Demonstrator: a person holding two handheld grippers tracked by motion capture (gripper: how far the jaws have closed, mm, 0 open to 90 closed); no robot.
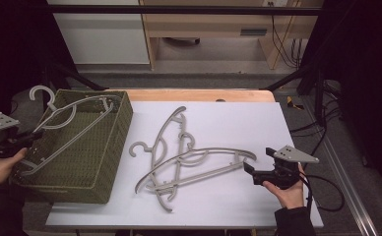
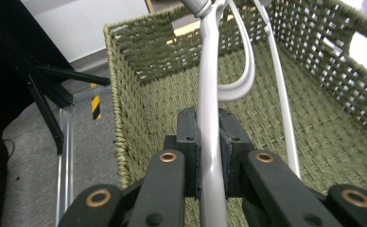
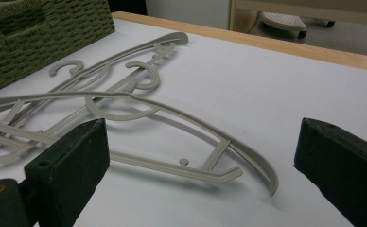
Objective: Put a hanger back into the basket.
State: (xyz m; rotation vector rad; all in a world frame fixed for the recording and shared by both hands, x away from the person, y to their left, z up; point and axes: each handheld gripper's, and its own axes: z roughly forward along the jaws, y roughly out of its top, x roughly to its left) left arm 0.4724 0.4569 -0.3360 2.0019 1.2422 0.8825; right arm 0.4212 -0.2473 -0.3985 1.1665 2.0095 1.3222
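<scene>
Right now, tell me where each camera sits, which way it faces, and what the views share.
High view: above the person's side, facing forward and down on the white table; both hands and tongs enter from below.
Left gripper view: rides the left tongs, looking into the green woven basket; black jaws clamp a grey plastic hanger.
Right gripper view: rides the open right tongs, facing low across the table at the loose grey hangers.
Shared: basket and hangers.
</scene>
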